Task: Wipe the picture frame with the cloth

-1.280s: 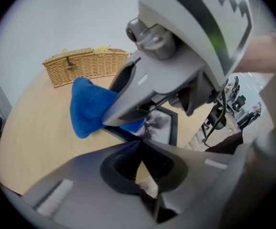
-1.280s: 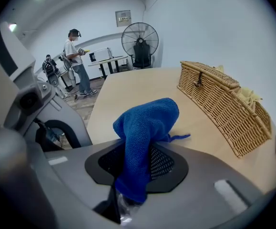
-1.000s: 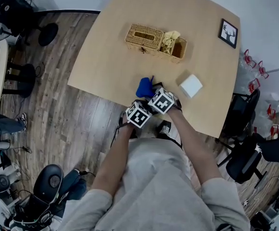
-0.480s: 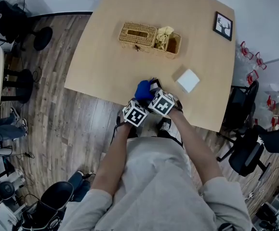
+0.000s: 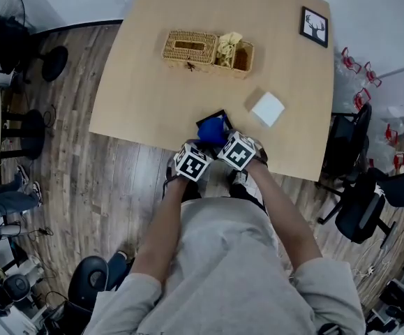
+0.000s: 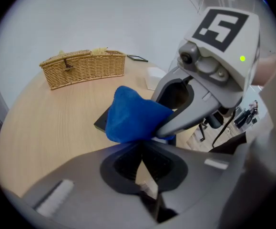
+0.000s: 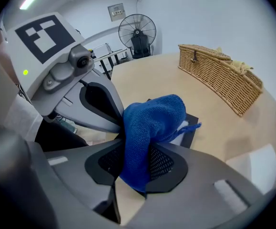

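My right gripper (image 7: pixel 137 149) clamps the blue cloth (image 7: pixel 153 117) over the black picture frame (image 7: pixel 190 119); my left gripper (image 6: pixel 141 144) has its jaws closed together, tips at the cloth.

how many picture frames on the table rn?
2. The far frame is at the table's far right corner. The near frame lies at the near edge, mostly covered by the blue cloth. No others visible.
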`<control>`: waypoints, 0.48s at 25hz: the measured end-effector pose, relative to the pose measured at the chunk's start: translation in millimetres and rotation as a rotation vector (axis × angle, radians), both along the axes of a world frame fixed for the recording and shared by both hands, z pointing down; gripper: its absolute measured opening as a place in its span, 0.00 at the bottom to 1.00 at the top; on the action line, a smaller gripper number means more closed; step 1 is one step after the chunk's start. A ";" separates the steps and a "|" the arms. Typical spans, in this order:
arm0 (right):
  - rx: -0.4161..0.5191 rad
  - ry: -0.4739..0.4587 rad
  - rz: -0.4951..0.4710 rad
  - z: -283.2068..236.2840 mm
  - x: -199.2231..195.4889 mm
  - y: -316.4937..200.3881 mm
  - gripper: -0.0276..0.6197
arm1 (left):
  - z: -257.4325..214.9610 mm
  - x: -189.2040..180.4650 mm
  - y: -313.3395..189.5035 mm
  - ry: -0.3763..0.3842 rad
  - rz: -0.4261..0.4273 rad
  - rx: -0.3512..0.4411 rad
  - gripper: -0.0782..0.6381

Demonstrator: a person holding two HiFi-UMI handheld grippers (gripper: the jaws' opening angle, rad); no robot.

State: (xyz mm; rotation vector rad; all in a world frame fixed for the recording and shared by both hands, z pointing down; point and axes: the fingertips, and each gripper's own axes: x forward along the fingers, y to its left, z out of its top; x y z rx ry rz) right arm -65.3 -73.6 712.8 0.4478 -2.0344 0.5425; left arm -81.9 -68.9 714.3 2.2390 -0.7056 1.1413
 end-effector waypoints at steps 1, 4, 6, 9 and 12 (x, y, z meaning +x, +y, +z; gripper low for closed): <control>-0.004 0.003 0.014 -0.4 2.0 1.4 0.20 | -0.3 -0.3 0.1 0.000 0.004 0.000 0.18; -0.011 0.010 0.069 -1.3 6.3 4.8 0.20 | -0.7 0.0 -0.2 -0.002 0.012 0.002 0.18; -0.014 0.011 0.112 -1.3 8.7 7.2 0.20 | -0.7 1.3 -0.2 0.001 0.017 0.001 0.18; -0.028 0.004 0.174 -1.9 13.1 11.1 0.21 | -0.4 4.6 0.4 -0.001 0.035 -0.002 0.18; -0.036 0.004 0.193 -5.6 15.5 17.7 0.20 | -1.3 5.5 0.3 -0.001 0.044 -0.003 0.18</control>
